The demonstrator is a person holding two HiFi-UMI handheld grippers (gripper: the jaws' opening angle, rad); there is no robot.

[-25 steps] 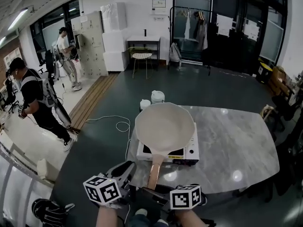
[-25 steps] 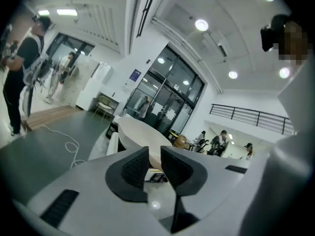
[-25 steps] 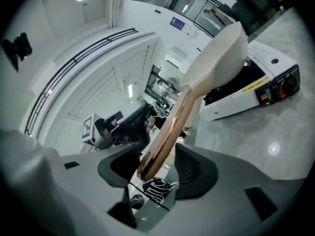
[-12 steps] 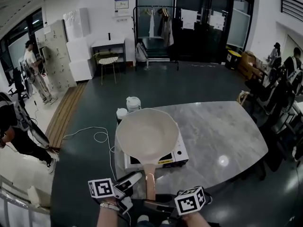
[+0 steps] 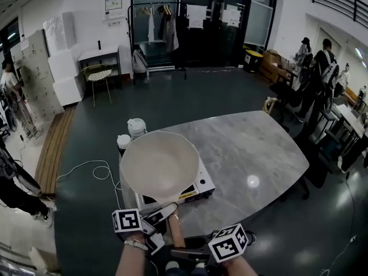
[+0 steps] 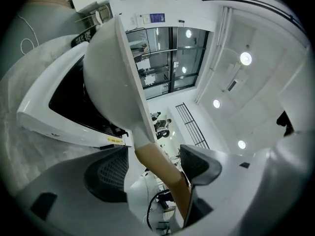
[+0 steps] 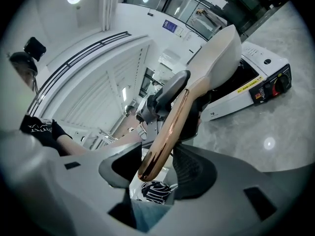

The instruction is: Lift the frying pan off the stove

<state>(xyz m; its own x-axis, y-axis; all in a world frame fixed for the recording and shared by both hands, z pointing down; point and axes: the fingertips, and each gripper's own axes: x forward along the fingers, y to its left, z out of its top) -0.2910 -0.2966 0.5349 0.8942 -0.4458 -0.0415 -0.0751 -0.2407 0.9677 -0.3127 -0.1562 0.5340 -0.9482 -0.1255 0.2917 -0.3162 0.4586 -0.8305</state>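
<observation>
A cream frying pan [image 5: 160, 164] sits over a white tabletop stove [image 5: 198, 187], its coppery handle [image 5: 174, 230] pointing toward me. My left gripper [image 5: 165, 220] straddles the handle near the pan. In the left gripper view its jaws [image 6: 152, 167] have just been opening and stand wide, the handle [image 6: 160, 171] between them with a gap at the left pad. My right gripper [image 5: 183, 250] holds the handle's end. In the right gripper view [image 7: 155, 168] its jaws have just closed in on the handle [image 7: 170, 127] and eased slightly, with the pads against it.
The stove stands at the near left corner of a grey marble table [image 5: 259, 154]. Behind the pan are a white jug [image 5: 136, 127] and a small white cup [image 5: 123, 141]. A cable [image 5: 95, 168] loops on the floor at left. People and chairs [image 5: 319, 68] are at far right.
The left gripper has come in from the left of the handle, rolled, and opened its jaws around it. The right gripper stays at the handle's end. The head view has swung, so the pan shows further left.
</observation>
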